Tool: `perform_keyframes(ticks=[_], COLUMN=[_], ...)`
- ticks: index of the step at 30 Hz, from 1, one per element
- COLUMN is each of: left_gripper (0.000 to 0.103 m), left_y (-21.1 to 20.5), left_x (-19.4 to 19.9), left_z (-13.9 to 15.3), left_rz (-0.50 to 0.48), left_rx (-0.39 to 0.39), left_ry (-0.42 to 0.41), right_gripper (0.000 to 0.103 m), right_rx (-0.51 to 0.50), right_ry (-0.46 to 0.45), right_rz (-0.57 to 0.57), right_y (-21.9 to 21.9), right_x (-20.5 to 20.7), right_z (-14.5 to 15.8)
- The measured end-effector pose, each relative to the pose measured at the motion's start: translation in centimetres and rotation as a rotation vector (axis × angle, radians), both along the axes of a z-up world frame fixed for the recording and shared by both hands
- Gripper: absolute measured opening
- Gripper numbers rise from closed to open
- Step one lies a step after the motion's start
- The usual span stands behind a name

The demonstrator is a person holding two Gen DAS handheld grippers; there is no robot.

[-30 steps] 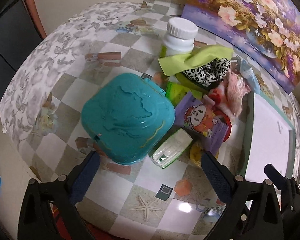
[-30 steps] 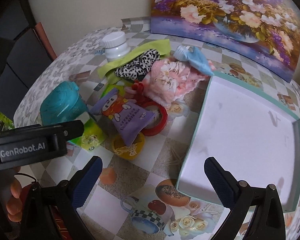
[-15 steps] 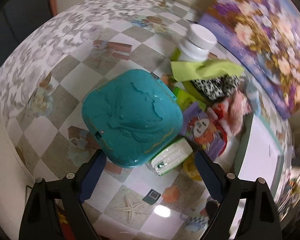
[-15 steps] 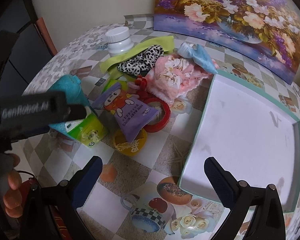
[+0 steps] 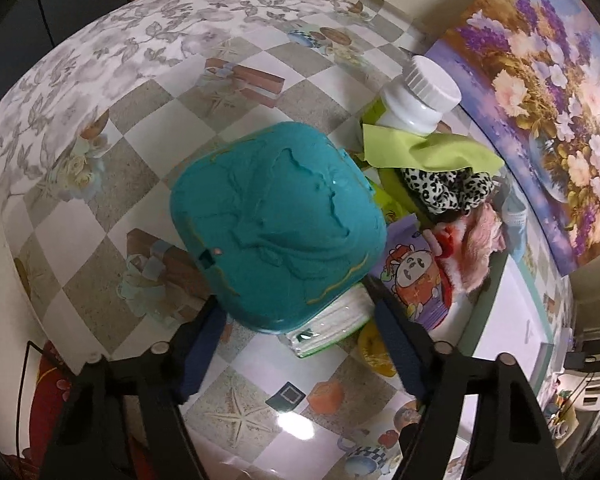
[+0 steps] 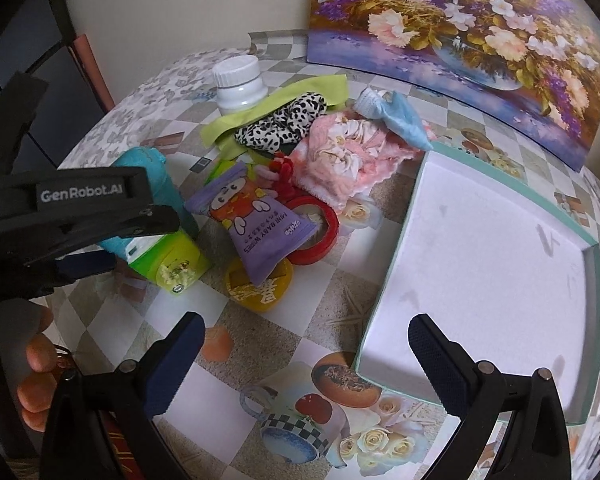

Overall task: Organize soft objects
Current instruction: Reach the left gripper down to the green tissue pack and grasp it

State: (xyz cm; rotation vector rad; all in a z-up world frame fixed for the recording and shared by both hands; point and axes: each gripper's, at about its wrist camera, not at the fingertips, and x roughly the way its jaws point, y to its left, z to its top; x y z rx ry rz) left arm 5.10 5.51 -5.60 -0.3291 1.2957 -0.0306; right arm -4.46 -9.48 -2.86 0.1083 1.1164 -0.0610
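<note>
On the bench (image 6: 260, 344) there is one teal pouch (image 5: 276, 224), one white bottle (image 6: 239, 86), one green tissue pack (image 6: 168, 260) and one purple wipes packet (image 6: 256, 228). There are four cloths: one green (image 6: 292, 98), one spotted (image 6: 284, 126), one pink (image 6: 348, 156), one blue (image 6: 404, 120). One red ring (image 6: 320, 236), one yellow disc (image 6: 260, 290), one tray (image 6: 500, 264) and one painting (image 6: 460, 40) complete the count.

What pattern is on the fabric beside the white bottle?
Black-and-white leopard spots, clearest in the right wrist view.

Since a second ago the left gripper (image 5: 296, 344) has rolled and dropped closer over the teal cloth (image 5: 278, 224), which now looms larger ahead of it. Its jaws are closing around the cloth's near edge, apparently not yet pressing it.
</note>
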Motion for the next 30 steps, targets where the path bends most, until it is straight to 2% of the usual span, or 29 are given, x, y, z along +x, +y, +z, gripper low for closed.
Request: perform_keyframes(ticks=[2,6,8,9,11,17,23,24,26,30], left_gripper=[0.074,0.069,0.064,0.058,0.055,0.054,0.055,0.055,0.055,0.054], left_y=[0.0,0.4,0.4,0.3,-0.1,-0.4,0.6,0.7,0.0,-0.1], left_x=[-0.2,-0.6,-0.8,-0.9,-1.2,-2.1,-3.2,-3.2,-3.3,-3.1], left_z=[-0.1,-0.9,-1.0,-0.8,-0.6,-0.5,-1.2,-1.4,-2.1,-2.8], left_rz=[-0.008,-0.005,-0.008,-0.018,-0.048,-0.091,-0.120,-0.123,-0.140,-0.135], left_rx=[-0.016,-0.131,-0.148,-0.152,-0.148,-0.152,-0.215,-0.211,-0.154,-0.142], left_ry=[0.008,0.056,0.060,0.054,0.048,0.056,0.106,0.117,0.156,0.188], right_gripper=[0.103,0.103,0.103,0.103,0.103,0.103,0.103,0.103,0.103,0.103], right_rx=[-0.001,-0.001,-0.001,-0.001,-0.005,-0.004,-0.002,-0.002,-0.003,-0.006], right_ry=[0.000,-0.003,-0.002,-0.001,0.003,0.005,0.006,0.006,0.006,0.017], right_rz=[-0.003,-0.008,-0.008,-0.008,-0.010,-0.021,-0.028,-0.030,-0.037,-0.057], right_y=[0.0,-0.2,-0.2,-0.2,-0.2,-0.6,-0.8,-0.9,-1.1,-1.6], right_x=[0.0,0.0,0.0,0.0,0.0,-0.2,-0.4,-0.5,-0.7,-0.9], right_z=[0.0,0.1,0.1,0.0,0.0,0.0,0.1,0.2,0.3,0.3])
